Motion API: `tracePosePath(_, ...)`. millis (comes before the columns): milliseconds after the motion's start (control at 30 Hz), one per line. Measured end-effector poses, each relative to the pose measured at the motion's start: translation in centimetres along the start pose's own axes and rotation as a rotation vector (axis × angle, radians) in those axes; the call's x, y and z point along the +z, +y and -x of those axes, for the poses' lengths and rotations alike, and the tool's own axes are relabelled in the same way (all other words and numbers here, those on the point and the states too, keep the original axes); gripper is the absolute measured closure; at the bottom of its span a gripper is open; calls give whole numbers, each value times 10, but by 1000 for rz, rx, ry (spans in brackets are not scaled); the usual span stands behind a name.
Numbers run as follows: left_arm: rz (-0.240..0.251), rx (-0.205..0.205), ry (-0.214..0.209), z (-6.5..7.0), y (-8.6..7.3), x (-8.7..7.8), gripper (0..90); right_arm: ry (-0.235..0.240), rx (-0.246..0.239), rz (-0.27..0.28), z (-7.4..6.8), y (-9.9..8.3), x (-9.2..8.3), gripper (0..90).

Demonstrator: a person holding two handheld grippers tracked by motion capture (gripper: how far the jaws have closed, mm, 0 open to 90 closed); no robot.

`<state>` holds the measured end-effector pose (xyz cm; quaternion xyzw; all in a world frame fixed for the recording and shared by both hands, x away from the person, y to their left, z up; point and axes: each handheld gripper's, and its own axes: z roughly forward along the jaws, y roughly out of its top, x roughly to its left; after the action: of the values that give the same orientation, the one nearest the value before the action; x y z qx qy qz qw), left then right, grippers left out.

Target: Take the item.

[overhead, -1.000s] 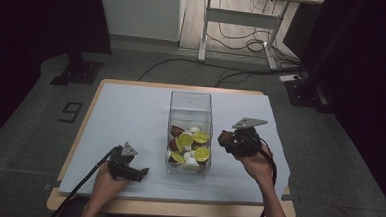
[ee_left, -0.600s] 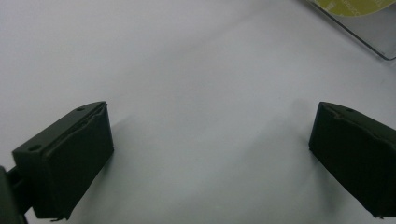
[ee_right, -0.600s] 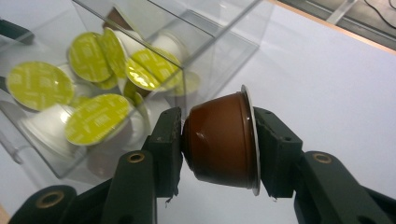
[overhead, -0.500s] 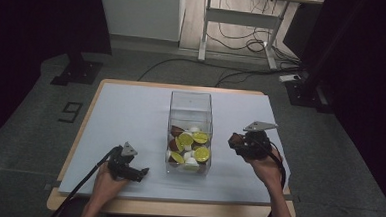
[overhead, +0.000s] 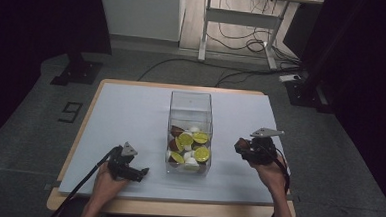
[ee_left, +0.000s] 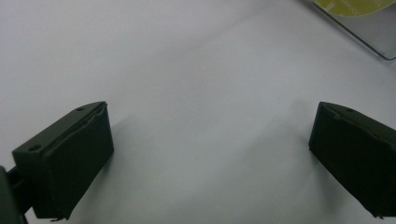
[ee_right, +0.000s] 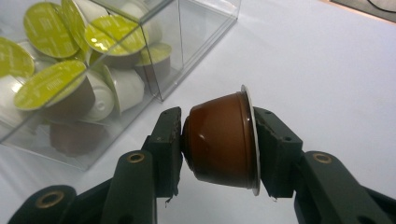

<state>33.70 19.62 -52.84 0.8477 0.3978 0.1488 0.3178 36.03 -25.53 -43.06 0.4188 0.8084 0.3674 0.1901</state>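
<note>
A clear plastic box [overhead: 190, 113] stands mid-table and holds several coffee capsules [overhead: 193, 146], brown and white with lime-green lids; the same box [ee_right: 154, 42] and capsules [ee_right: 56, 79] appear in the right gripper view. My right gripper [overhead: 246, 147] sits right of the box, held above the table. It is shut on a brown capsule [ee_right: 219, 140], pinched base to lid between the jaws, gripper [ee_right: 217, 140]. My left gripper [overhead: 136, 172] rests low over the white table at the front left, jaws wide apart with nothing between them, gripper [ee_left: 210, 149].
The white tabletop [overhead: 130, 115] has a wooden rim. A corner of the clear box [ee_left: 364, 28] shows at the top right of the left gripper view. Beyond the table are a desk frame [overhead: 240, 21], floor cables [overhead: 233, 73] and dark stands.
My right gripper has moved right and toward the table's front, away from the box, with the brown capsule in it. The left gripper has stayed put.
</note>
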Motion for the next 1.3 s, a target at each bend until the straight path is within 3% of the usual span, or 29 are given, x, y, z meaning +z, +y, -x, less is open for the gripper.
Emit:
tracePosePath(367, 0, 0, 0, 0, 0, 0, 0, 3, 8, -10, 0, -17, 14, 558)
tracePosePath(1300, 0, 0, 0, 0, 0, 0, 0, 31, -43, -106, -12, -36, 49, 555)
